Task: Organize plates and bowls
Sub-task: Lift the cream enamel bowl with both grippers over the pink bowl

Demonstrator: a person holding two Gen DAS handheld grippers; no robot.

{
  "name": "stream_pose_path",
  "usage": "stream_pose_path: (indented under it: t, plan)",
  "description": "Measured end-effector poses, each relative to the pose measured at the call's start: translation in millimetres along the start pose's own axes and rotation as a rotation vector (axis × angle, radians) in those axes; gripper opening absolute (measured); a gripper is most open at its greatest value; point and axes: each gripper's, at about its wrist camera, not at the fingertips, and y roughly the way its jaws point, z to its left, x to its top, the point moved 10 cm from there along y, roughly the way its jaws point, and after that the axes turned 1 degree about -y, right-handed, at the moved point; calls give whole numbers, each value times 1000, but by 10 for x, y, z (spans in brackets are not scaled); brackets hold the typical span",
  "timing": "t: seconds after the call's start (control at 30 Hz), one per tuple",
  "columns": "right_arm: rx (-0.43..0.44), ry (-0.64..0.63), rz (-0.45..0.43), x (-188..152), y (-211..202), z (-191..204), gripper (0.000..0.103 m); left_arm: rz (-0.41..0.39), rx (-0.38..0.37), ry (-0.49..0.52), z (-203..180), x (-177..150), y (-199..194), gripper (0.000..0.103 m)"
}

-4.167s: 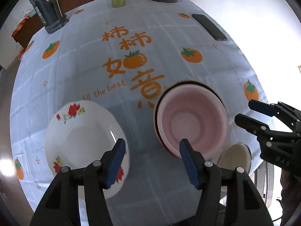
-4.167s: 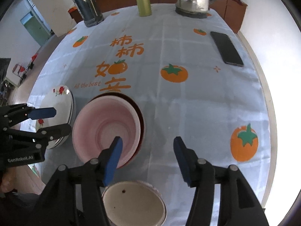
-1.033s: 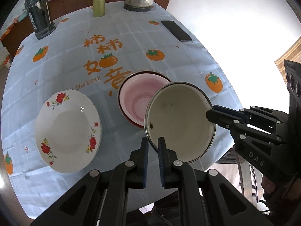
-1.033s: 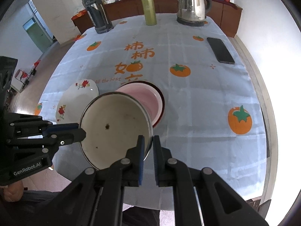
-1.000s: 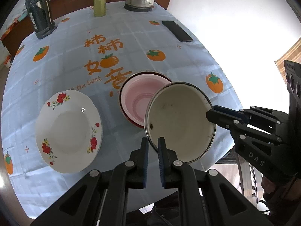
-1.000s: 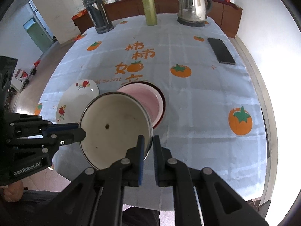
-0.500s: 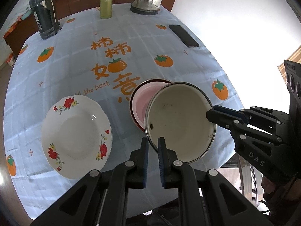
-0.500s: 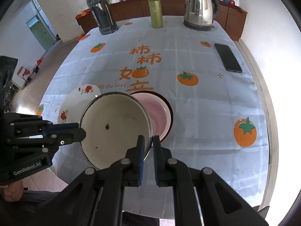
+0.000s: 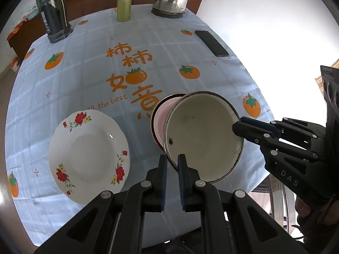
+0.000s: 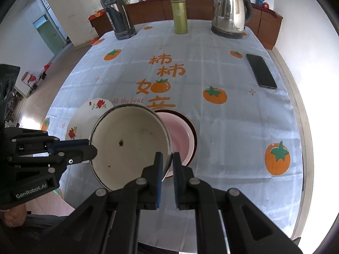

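Observation:
Both grippers hold one cream enamel bowl [image 9: 203,135] by its rim, above the table. My left gripper [image 9: 172,158] is shut on its near-left rim. My right gripper [image 10: 167,158] is shut on the opposite rim; it also shows in the left wrist view [image 9: 238,123]. The same bowl [image 10: 129,144] fills the middle of the right wrist view. Below and behind it a pink bowl [image 9: 162,116] nests in a dark red bowl on the tablecloth, also in the right wrist view [image 10: 180,133]. A white floral plate [image 9: 89,154] lies to the left, partly hidden in the right wrist view [image 10: 97,104].
The table [image 10: 233,114] carries a persimmon-print cloth. At its far edge stand a dark thermos [image 10: 117,12], a green flask [image 10: 180,14] and a steel kettle [image 10: 229,11]. A black phone [image 10: 261,71] lies at the right. The table edge runs close below the grippers.
Earlier both grippers were open over the table and the cream bowl sat near the front edge. Now both are shut on its rim and it is lifted, moving over the pink bowl.

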Motion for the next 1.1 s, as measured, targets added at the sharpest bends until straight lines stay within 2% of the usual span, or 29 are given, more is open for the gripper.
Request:
stream_pose_path:
  t: [1.1]
  plan:
    - [-7,-22,28,101,163,-98,11,31,12,-19,12,107,219,11]
